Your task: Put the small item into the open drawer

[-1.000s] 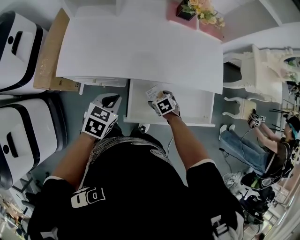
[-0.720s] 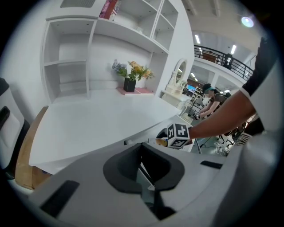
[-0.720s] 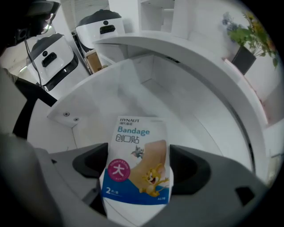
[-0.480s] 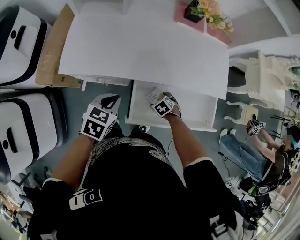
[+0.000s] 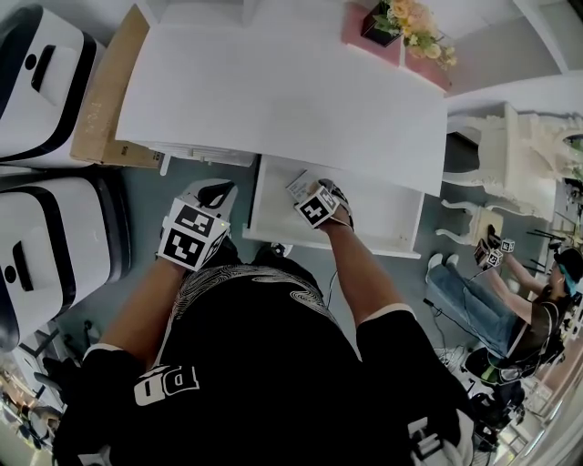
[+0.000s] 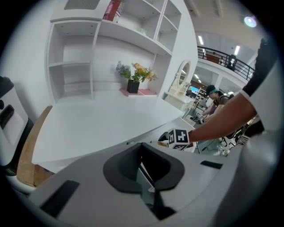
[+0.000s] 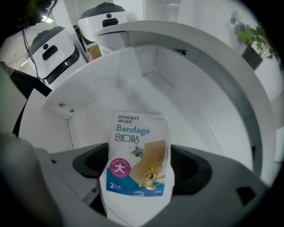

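A small white bandage packet (image 7: 137, 159) printed "Bandage" stands upright between the jaws of my right gripper (image 7: 138, 188), which is shut on its lower part. Behind it lies the white inside of the open drawer (image 7: 146, 88). From the head view, the right gripper (image 5: 308, 189) holds the packet (image 5: 297, 181) over the left half of the drawer (image 5: 383, 244), under the desk's front edge. My left gripper (image 5: 213, 194) hangs left of the drawer above the floor, jaws together and holding nothing. The left gripper view shows those jaws (image 6: 146, 177) and the right gripper's marker cube (image 6: 178, 138).
The white desk top (image 5: 273, 91) overhangs the drawer's back. Two white machines (image 5: 46, 237) and a cardboard box (image 5: 105, 100) stand at the left. A flower pot (image 5: 401, 23) sits at the desk's far corner. An ornate white chair (image 5: 510, 155) and a seated person (image 5: 510, 305) are at the right.
The right gripper with the packet has stayed over the drawer's left half, shifting only slightly. The left gripper has kept its place.
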`<move>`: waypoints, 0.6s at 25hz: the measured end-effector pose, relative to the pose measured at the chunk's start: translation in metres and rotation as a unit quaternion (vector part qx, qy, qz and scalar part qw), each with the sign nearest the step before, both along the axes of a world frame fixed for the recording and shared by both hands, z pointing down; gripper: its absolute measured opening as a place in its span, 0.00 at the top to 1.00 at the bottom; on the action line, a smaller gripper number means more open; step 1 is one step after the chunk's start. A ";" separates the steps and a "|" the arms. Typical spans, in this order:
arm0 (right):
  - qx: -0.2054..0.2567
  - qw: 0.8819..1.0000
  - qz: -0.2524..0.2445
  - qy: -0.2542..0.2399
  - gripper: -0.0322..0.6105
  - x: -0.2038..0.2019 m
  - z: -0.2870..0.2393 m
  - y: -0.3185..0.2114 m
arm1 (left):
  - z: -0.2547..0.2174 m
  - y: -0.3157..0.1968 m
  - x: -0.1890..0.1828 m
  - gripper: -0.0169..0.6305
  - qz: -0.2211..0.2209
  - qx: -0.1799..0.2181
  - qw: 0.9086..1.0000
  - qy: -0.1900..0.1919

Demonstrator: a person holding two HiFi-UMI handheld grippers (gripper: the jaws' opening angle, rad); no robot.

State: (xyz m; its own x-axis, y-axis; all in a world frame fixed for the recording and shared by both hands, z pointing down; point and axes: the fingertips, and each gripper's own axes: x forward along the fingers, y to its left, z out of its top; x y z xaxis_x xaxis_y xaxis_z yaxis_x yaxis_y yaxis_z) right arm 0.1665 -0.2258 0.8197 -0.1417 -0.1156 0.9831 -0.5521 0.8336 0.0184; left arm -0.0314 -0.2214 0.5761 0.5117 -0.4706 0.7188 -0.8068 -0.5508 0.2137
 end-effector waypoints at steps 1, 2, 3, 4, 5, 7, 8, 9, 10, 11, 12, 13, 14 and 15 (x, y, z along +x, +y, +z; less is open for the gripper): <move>0.002 1.000 -0.001 0.001 0.29 0.001 -0.001 0.000 | 0.000 0.000 0.001 0.95 0.001 0.000 1.000 0.000; 0.004 1.000 -0.002 0.002 0.29 0.003 -0.002 -0.001 | 0.000 0.001 0.003 0.95 0.003 0.001 1.000 0.000; 0.006 1.000 -0.002 0.002 0.29 0.004 -0.004 -0.001 | -0.001 0.001 0.005 0.95 0.005 0.001 1.000 0.000; 0.009 1.000 -0.002 0.001 0.29 0.005 -0.006 -0.002 | -0.001 0.001 0.007 0.95 0.007 0.003 1.000 0.001; 0.012 1.000 -0.002 0.000 0.29 0.006 -0.009 -0.002 | -0.002 0.001 0.009 0.95 0.009 0.003 1.000 0.001; 0.022 1.000 -0.004 -0.006 0.29 0.007 -0.015 -0.003 | -0.003 0.002 0.013 0.95 0.013 0.004 1.000 0.003; 0.028 1.000 -0.004 -0.009 0.29 0.008 -0.019 -0.004 | -0.004 0.002 0.016 0.95 0.016 0.005 1.000 0.004; 0.033 0.999 -0.003 -0.013 0.29 0.008 -0.024 -0.004 | -0.005 0.002 0.019 0.95 0.019 0.007 1.000 0.004; 0.039 0.999 -0.001 -0.019 0.29 0.008 -0.029 -0.005 | -0.007 0.001 0.022 0.95 0.022 0.010 1.000 0.005; 0.045 0.999 0.002 -0.025 0.29 0.009 -0.035 -0.005 | -0.010 0.000 0.025 0.95 0.024 0.014 1.000 0.005; 0.050 0.998 0.005 -0.031 0.29 0.009 -0.042 -0.004 | -0.012 0.000 0.028 0.95 0.026 0.017 0.999 0.006; 0.054 0.998 0.008 -0.037 0.29 0.010 -0.048 -0.002 | -0.015 0.000 0.031 0.95 0.028 0.020 0.999 0.007; 0.057 0.997 0.011 -0.042 0.29 0.010 -0.055 0.000 | -0.017 0.001 0.035 0.95 0.031 0.023 0.999 0.008; 0.062 0.997 0.014 -0.050 0.29 0.010 -0.063 0.003 | -0.019 0.002 0.038 0.95 0.033 0.026 0.999 0.009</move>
